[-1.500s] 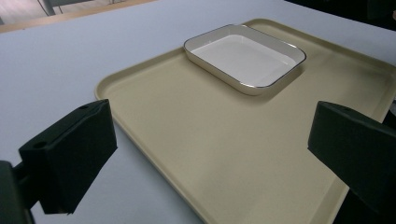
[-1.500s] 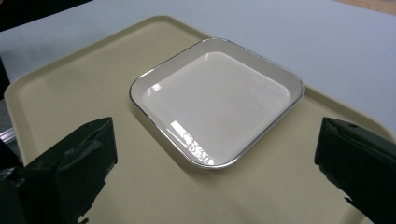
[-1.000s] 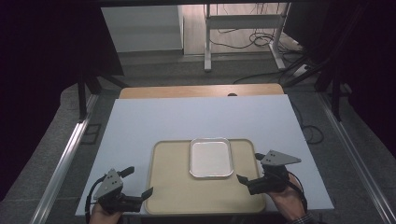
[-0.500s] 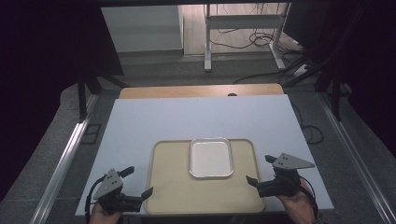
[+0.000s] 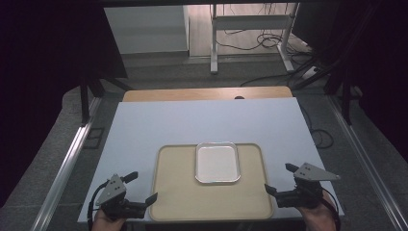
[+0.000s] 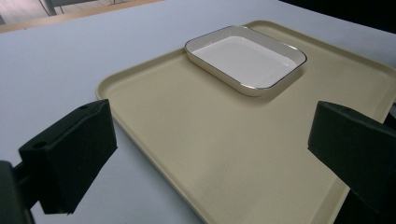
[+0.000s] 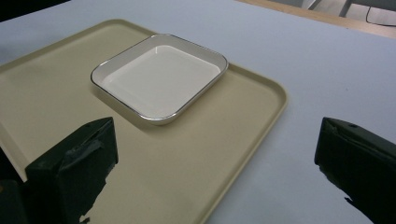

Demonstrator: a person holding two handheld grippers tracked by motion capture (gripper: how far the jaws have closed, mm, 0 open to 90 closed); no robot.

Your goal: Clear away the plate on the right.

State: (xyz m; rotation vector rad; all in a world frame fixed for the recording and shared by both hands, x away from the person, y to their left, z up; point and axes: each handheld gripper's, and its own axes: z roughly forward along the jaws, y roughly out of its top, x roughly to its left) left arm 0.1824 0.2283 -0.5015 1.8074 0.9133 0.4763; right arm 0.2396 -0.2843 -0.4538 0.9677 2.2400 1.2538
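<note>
A beige tray (image 5: 211, 192) lay on the pale surface (image 5: 159, 125), near the person's edge of it. On the tray's far half, a little toward its right side, sat a shallow white dish (image 5: 217, 162) with a thin dark rim (rectangular, with rounded corners), and nothing lay in it. The left gripper (image 5: 139, 188) hovered at the tray's near left corner with its jaws spread wide and nothing between them; one jaw reached over the tray's edge and the other stayed outside it. In the left gripper view the dish (image 6: 246, 59) stood well ahead, apart from both jaws. The right gripper (image 5: 280, 179) hung just beside the tray's near right corner, its jaws likewise wide apart and holding nothing. In the right gripper view the tray (image 7: 196, 163) ran under the left jaw, while the right jaw hung over bare surface.
</note>
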